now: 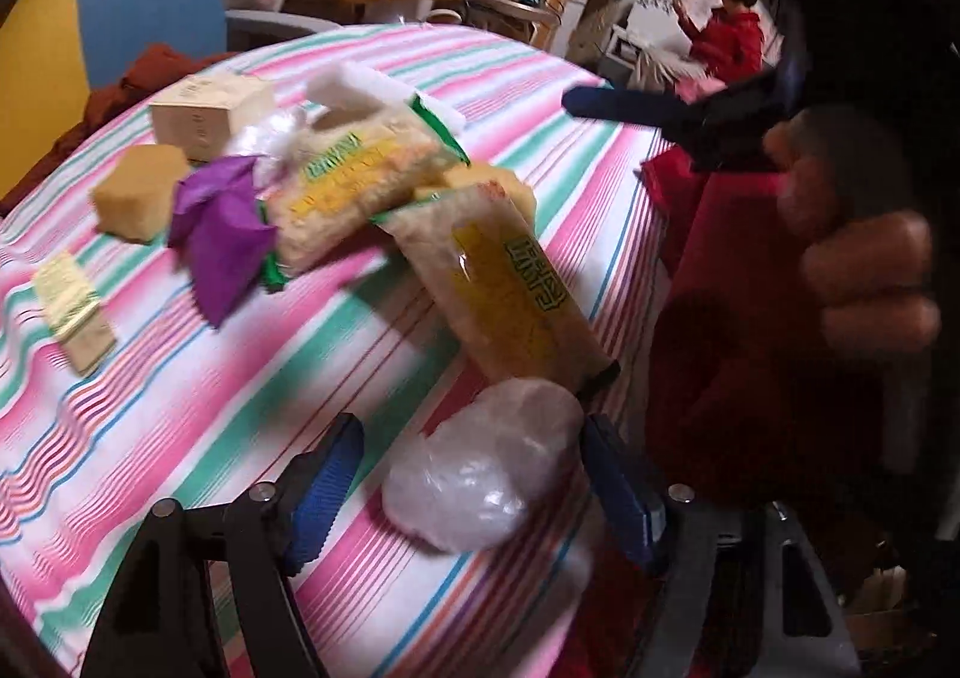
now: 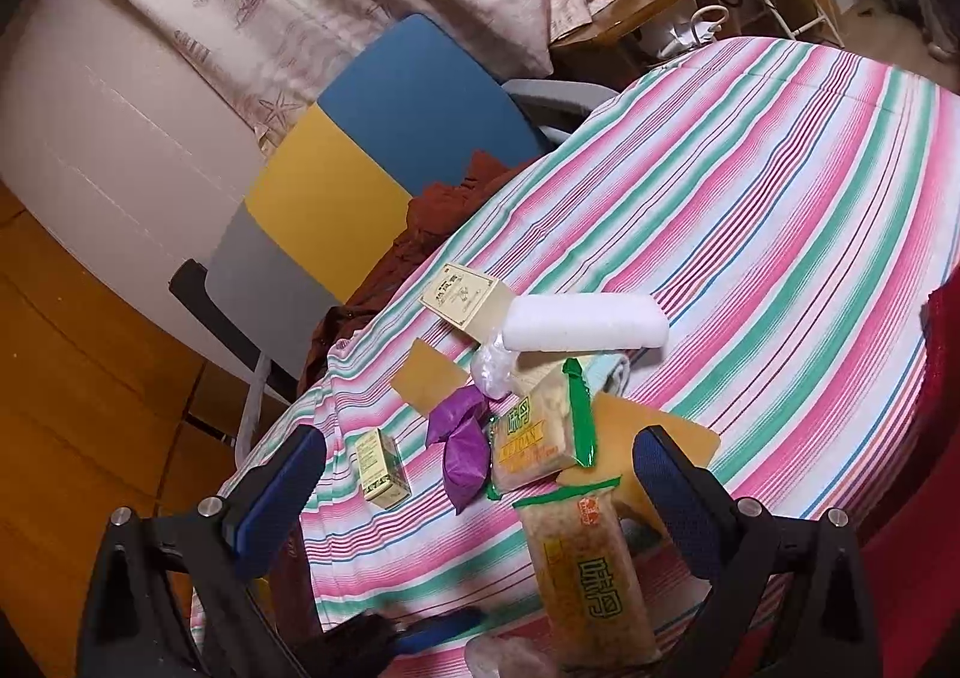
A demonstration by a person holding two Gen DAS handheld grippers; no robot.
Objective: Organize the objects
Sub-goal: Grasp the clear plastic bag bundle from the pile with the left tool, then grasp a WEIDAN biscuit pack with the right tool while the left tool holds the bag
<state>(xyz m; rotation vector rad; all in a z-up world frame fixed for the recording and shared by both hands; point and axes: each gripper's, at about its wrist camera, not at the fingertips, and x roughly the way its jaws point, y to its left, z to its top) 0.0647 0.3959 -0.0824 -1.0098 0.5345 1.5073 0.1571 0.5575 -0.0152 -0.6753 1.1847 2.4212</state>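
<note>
**Clear bundle sits between the left fingers**

On the striped pink, green and white tablecloth, a crumpled clear plastic bundle lies between the blue-padded fingers of the left gripper, which stand apart and are not clamped on it; whether the right-hand pad touches it I cannot tell. From the bundle, a long yellow-and-clear snack packet runs off toward 11 o'clock, its long axis pointing at the jumble: a second snack packet, a purple wrapper, a tan sponge block, a cream box.

The right gripper hangs above with fingers wide, nothing between them, the packet's near end at its 6 o'clock. I'd say the left is nearer the bundle.
</note>
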